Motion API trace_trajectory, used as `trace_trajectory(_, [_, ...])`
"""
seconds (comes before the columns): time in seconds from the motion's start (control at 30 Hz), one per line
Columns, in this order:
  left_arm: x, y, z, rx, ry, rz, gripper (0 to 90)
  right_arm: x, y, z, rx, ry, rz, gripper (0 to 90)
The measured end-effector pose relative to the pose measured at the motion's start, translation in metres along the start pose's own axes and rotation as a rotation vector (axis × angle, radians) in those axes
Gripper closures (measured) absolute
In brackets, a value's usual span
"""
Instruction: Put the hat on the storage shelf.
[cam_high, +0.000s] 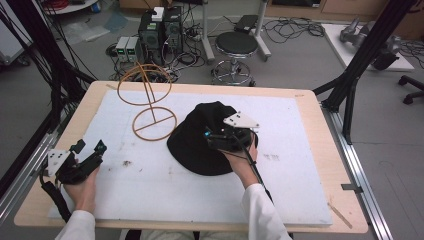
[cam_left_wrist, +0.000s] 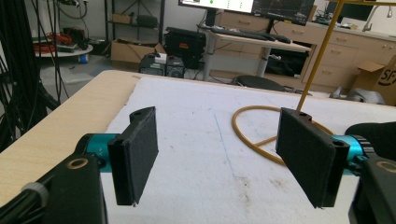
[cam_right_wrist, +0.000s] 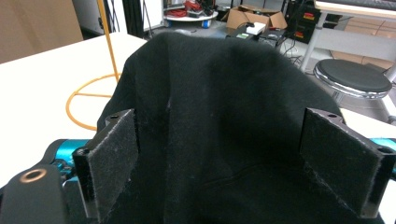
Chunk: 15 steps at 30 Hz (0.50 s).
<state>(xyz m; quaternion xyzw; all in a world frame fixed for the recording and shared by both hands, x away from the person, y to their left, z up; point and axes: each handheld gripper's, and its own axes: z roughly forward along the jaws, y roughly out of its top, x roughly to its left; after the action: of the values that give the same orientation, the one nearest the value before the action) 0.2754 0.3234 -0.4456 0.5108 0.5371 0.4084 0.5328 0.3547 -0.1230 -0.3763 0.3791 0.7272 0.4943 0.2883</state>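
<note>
A black hat is lying on the white mat that is covering the wooden table, a little right of the mat's middle. Its crown is bulging up at the far side and its brim is spreading flat toward the near side.

The right gripper is sitting over the hat's right part, held by the right hand, with its grey plate on top. In the right gripper view, this gripper is showing its jaws spread wide apart, with the hat's cloth rising between and beyond them; the pads are not pinching the fabric.

The left gripper is resting at the near left of the mat, held by the left hand, well apart from the hat. In the left gripper view, this gripper is also standing with its jaws wide apart, nothing between them but bare mat.

A wire stand of orange-brown loops is standing on the far left part of the mat, its flat ring base lying just left of the hat and an upright ring rising behind it. The base ring is showing past the left gripper's right jaw, and again as a ring left of the hat in the right gripper view.

A stool is standing on the floor beyond the table.
</note>
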Motion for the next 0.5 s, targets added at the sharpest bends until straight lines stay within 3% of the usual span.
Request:
trace_trajectory(0.33, [0.000,0.000,0.000,0.003,-0.008,0.004,29.7,0.006,-0.008,0.016,0.007,0.004,0.044,11.9])
trace_trajectory(0.5, [0.000,0.000,0.000,0.002,-0.006,0.002,29.7,0.010,-0.010,0.020,0.014,-0.015,0.023,11.9])
